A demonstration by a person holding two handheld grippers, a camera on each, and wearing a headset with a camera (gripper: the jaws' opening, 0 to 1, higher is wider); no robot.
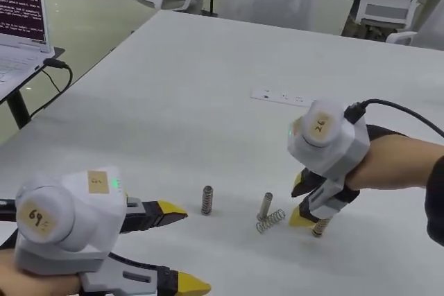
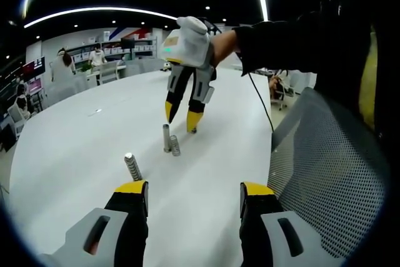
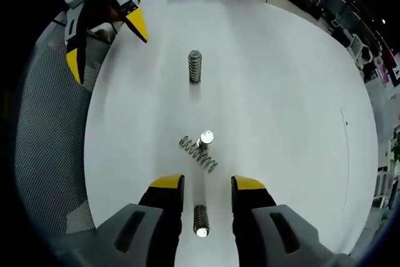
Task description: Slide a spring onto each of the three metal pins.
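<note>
Two pins point(image 1: 207, 199) carry springs; left hand-held gripper point(image 2: 194, 187) and right hand-held gripper point(image 3: 207, 184) open, empty; loose spring point(image 3: 197, 152) likely goes next onto bare pin point(image 3: 205, 137).

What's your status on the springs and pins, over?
Left gripper open, clear of the pins. Right gripper open, straddling near sprung pin. Spring on far pin; middle pin bare, loose spring beside it. Path unobstructed.
</note>
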